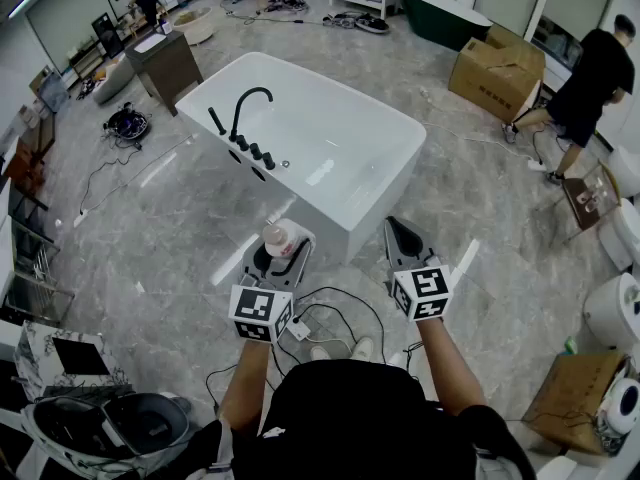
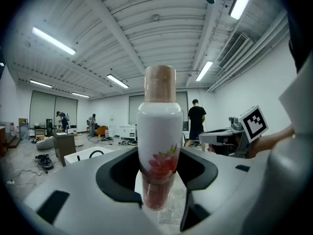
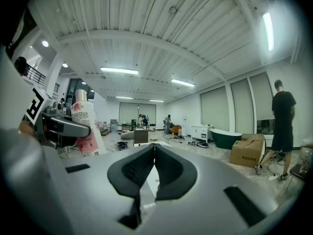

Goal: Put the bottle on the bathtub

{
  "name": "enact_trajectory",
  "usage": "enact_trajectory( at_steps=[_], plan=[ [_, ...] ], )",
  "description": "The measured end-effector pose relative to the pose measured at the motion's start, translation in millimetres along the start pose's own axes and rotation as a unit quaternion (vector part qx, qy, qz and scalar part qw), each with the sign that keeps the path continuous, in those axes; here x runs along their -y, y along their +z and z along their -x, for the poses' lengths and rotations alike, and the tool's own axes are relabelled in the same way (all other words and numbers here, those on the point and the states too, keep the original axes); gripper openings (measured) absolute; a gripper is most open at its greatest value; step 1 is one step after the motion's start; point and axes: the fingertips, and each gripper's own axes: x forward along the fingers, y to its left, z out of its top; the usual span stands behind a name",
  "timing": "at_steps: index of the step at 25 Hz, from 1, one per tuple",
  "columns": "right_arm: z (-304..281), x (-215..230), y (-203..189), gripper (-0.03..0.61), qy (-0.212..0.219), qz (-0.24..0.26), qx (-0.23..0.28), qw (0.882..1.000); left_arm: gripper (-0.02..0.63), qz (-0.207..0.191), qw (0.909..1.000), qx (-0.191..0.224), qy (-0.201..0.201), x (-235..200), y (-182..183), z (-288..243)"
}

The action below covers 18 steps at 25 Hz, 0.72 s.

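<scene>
A white bottle [image 1: 280,240] with a red flower print and a tan cap stands upright between the jaws of my left gripper [image 1: 279,258], which is shut on it. In the left gripper view the bottle [image 2: 159,136] fills the middle, and the right gripper view shows the bottle [image 3: 86,126] at the left. The white bathtub [image 1: 385,173] with a black faucet [image 1: 248,108] lies just ahead, its near corner close to the bottle. To the right of the left one, my right gripper [image 1: 398,234] is shut with nothing in it; its pads [image 3: 146,168] meet.
Cables [image 1: 335,318] trail on the grey tiled floor by my feet. A cardboard box [image 1: 495,73] and a person in black [image 1: 585,88] are at the back right. A dark green tub [image 1: 440,13] stands further back. Toilets [image 1: 615,308] line the right edge.
</scene>
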Motion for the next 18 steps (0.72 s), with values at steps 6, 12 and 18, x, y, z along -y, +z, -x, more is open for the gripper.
enact_trajectory(
  at_steps=[6,12,18],
  plan=[
    [5.1,4.1,8.9,0.025,0.011,-0.016,0.012,1.000,0.236,0.000,1.0000,0.000,0.003,7.7,7.2,-2.2],
    [2.7,16.3,1.0,0.025,0.022,-0.015,0.008,1.000,0.236,0.004,0.9999,0.000,0.016,12.9,6.1,-10.9],
    [11.1,28.2,-13.9,0.025,0.040,-0.008,0.003,0.999,0.236,0.007,0.9993,-0.002,0.038,30.6,-3.3,-12.2]
  ],
)
